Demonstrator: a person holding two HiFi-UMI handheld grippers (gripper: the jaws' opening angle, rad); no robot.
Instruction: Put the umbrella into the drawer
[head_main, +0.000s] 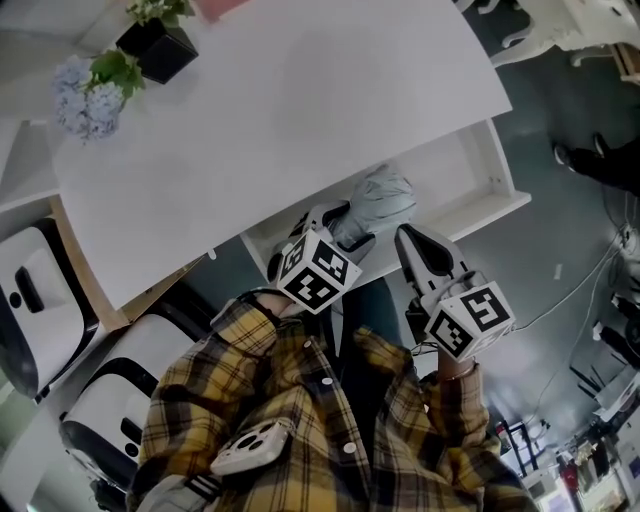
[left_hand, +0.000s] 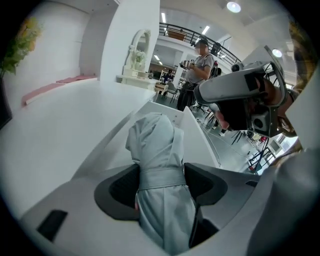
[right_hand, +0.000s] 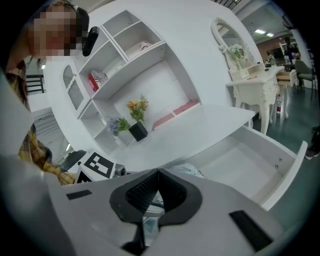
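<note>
A folded grey umbrella (head_main: 378, 200) is clamped between the black pads of my left gripper (head_main: 350, 228). It hangs over the near left corner of the open white drawer (head_main: 470, 170) under the table top. In the left gripper view the umbrella (left_hand: 159, 165), strap wrapped round it, stands straight up between the jaws of the left gripper (left_hand: 161, 177). The drawer (left_hand: 197, 140) lies beyond it. My right gripper (head_main: 407, 238) hovers just right of the umbrella, shut and holding nothing. In the right gripper view the right gripper (right_hand: 158, 173) has its jaws meeting over the umbrella (right_hand: 186, 170), with the bare drawer (right_hand: 245, 155) to the right.
A white table top (head_main: 300, 110) carries a black plant pot (head_main: 160, 48) and pale blue flowers (head_main: 85, 100). White machines (head_main: 35, 290) stand at the left. A person (left_hand: 197, 65) stands in the distance. A white dresser with a mirror (right_hand: 240, 60) is behind the drawer.
</note>
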